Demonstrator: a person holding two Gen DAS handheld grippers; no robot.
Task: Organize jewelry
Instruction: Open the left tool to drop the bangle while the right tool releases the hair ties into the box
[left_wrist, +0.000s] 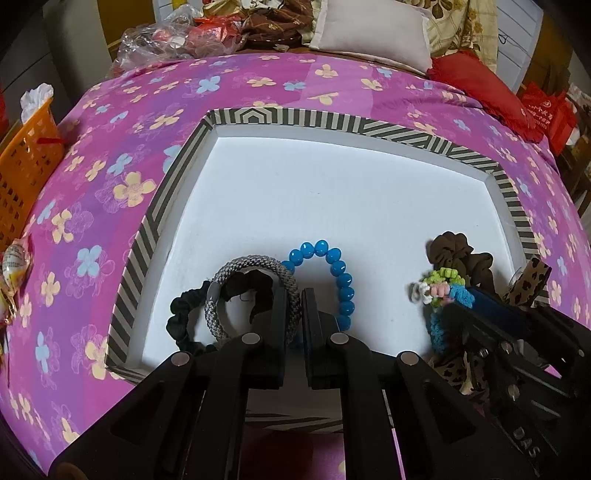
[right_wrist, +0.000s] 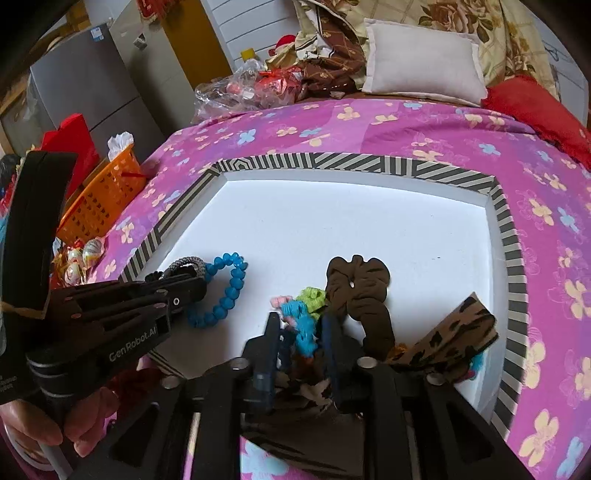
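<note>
A tray (left_wrist: 280, 118) (right_wrist: 332, 162) with a striped rim and a white floor lies on the pink flowered bedspread. In it, my left gripper (left_wrist: 295, 310) (right_wrist: 192, 291) is shut on a grey braided bracelet (left_wrist: 236, 269) (right_wrist: 184, 263). A blue bead bracelet (left_wrist: 340, 273) (right_wrist: 229, 291) and a black scrunchie (left_wrist: 181, 321) lie against it. My right gripper (right_wrist: 300, 332) (left_wrist: 476, 310) stands open low in the tray. A blue knit hair tie (right_wrist: 304, 328) (left_wrist: 458, 295) sits loose between its fingers. Beside it are a green tie (right_wrist: 312, 295), a brown scrunchie (right_wrist: 358, 284) (left_wrist: 454, 251) and a leopard-print band (right_wrist: 454, 339) (left_wrist: 532, 284).
An orange basket (left_wrist: 26, 162) (right_wrist: 99, 199) and wrapped sweets (right_wrist: 85, 254) sit off the bed's left side. A white pillow (left_wrist: 373, 33), a red cushion (left_wrist: 476, 85) and plastic bags (left_wrist: 159, 40) lie at the far end. A person's hand (right_wrist: 37, 432) holds the left gripper's handle.
</note>
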